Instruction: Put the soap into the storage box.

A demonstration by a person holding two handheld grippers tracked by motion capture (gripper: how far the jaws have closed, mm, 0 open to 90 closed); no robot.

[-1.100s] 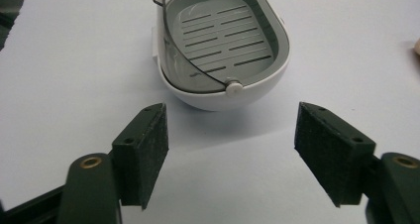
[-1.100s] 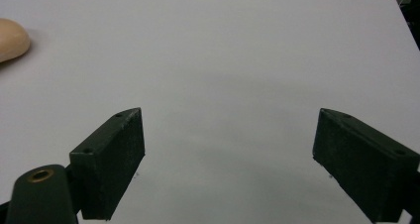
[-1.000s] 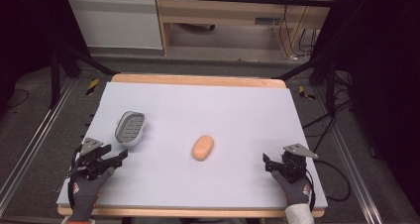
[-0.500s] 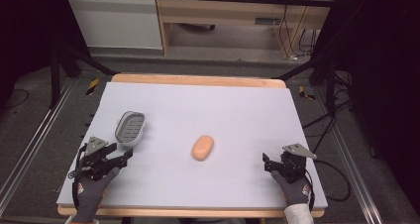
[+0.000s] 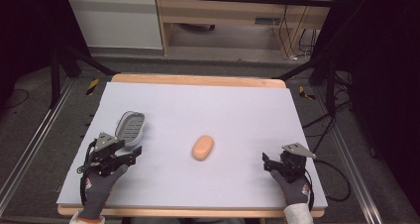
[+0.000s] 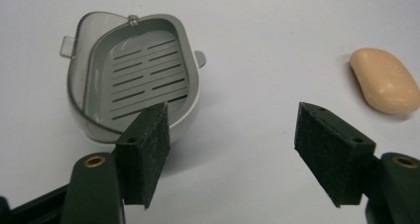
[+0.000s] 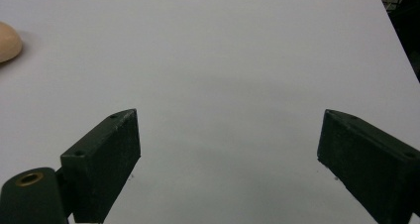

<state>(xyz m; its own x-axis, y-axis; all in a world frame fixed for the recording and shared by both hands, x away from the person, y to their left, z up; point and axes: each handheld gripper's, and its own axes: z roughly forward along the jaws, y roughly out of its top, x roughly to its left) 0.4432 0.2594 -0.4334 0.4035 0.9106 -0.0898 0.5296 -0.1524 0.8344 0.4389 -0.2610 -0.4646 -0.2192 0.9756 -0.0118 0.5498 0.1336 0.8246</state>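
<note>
Left tongs (image 5: 130, 153), jaws apart, hover near the grey slotted plastic soap dish (image 5: 131, 127); they should straddle its rim squarely.

text: none legible | labels: none | numbers: none | signs: none

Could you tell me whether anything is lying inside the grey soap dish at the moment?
Nothing lies in the soap dish: its slotted floor is bare. The near edge is hidden behind the left gripper fingers. The soap lies apart on the table.
</note>
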